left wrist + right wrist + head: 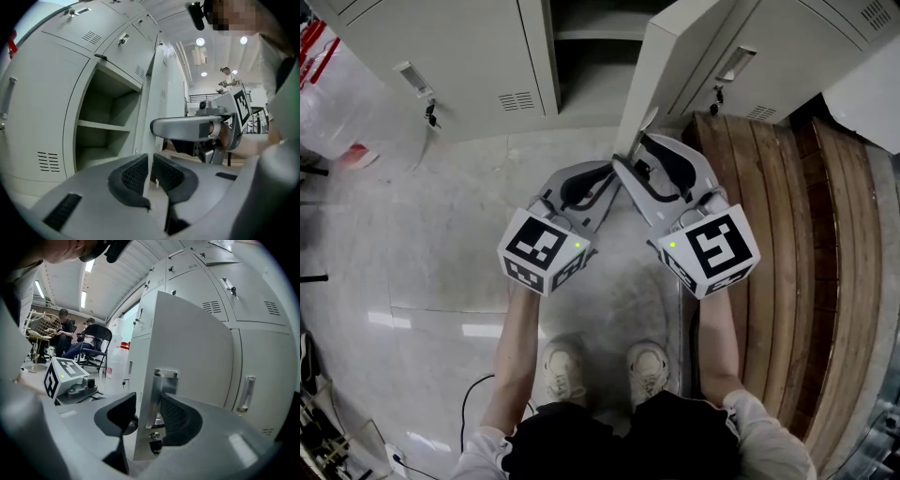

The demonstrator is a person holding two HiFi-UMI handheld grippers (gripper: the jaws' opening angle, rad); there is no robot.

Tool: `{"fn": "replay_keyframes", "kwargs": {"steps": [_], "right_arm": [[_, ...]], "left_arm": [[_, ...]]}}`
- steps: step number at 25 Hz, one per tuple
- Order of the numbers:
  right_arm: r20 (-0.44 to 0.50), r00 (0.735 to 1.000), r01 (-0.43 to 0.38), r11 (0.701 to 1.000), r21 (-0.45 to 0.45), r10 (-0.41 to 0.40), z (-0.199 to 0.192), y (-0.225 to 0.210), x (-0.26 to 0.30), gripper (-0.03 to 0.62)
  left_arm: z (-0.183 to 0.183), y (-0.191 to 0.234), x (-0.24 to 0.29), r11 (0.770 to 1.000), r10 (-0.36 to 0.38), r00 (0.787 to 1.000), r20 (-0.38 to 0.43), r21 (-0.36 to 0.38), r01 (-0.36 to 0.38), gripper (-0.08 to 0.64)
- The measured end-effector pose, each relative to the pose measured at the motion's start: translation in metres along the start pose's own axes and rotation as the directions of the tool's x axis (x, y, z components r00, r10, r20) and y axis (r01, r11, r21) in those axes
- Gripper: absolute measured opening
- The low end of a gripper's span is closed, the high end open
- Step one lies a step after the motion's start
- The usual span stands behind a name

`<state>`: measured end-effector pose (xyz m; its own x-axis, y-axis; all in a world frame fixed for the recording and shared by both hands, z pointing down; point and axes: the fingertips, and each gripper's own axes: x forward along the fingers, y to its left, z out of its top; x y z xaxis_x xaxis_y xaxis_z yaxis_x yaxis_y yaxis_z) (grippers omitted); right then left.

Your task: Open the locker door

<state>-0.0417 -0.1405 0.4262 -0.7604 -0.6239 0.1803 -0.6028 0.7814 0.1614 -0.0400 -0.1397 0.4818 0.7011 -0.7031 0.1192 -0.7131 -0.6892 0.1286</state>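
The grey locker door (675, 66) stands swung out from the open compartment (591, 56), whose shelf (105, 126) shows inside. My right gripper (636, 150) reaches to the door's free edge. In the right gripper view its jaws (147, 404) straddle that edge (187, 348) at the metal handle plate (161, 385). The right pad lies against the plate, the left pad stands off it with a gap. My left gripper (605, 178) sits just left of the right one, below the door's corner. Its pads (150, 164) are nearly together with nothing between them, pointing at the door's edge (157, 93).
Closed lockers (459, 56) flank the open one. A wooden slatted bench (787, 234) runs along the right. A red-and-white bag (328, 84) lies at far left, a cable (473, 394) on the floor by my feet. Seated people (65, 333) are in the background.
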Motion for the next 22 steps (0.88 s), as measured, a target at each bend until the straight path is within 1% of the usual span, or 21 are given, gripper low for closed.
{"fn": "replay_keyframes", "kwargs": {"steps": [2, 5, 7, 9, 13, 17, 22], "right_arm": [[-0.001, 1.000, 0.014, 1.000, -0.002, -0.014, -0.001, -0.003, -0.007, 0.156], [-0.007, 0.999, 0.035, 0.999, 0.016, -0.035, -0.005, -0.014, -0.025, 0.156], [-0.012, 0.999, 0.033, 0.999, 0.041, -0.033, -0.008, -0.019, -0.038, 0.155], [-0.024, 0.999, 0.041, 0.998, 0.045, -0.040, -0.011, -0.024, -0.048, 0.158], [-0.042, 0.997, 0.063, 0.997, 0.032, -0.061, -0.015, -0.032, -0.061, 0.163], [-0.058, 0.995, 0.086, 0.996, 0.021, -0.084, -0.018, -0.038, -0.069, 0.167], [-0.080, 0.989, 0.122, 0.992, 0.015, -0.121, -0.023, -0.047, -0.083, 0.169]], "left_arm": [[-0.002, -0.011, 0.003, 0.999, -0.034, 0.999, -0.010, 0.012, 0.034, 0.043], [-0.006, -0.037, 0.013, 0.993, -0.108, 0.994, -0.031, 0.051, 0.109, 0.031], [-0.009, -0.052, 0.019, 0.985, -0.165, 0.986, -0.034, 0.039, 0.166, 0.029], [-0.008, -0.065, 0.025, 0.978, -0.205, 0.978, -0.027, 0.039, 0.206, 0.029], [-0.005, -0.090, 0.040, 0.964, -0.259, 0.965, -0.030, 0.059, 0.261, 0.029], [-0.007, -0.107, 0.052, 0.952, -0.295, 0.955, -0.033, 0.075, 0.296, 0.029], [-0.009, -0.124, 0.062, 0.939, -0.338, 0.941, -0.028, 0.064, 0.339, 0.029]]}}
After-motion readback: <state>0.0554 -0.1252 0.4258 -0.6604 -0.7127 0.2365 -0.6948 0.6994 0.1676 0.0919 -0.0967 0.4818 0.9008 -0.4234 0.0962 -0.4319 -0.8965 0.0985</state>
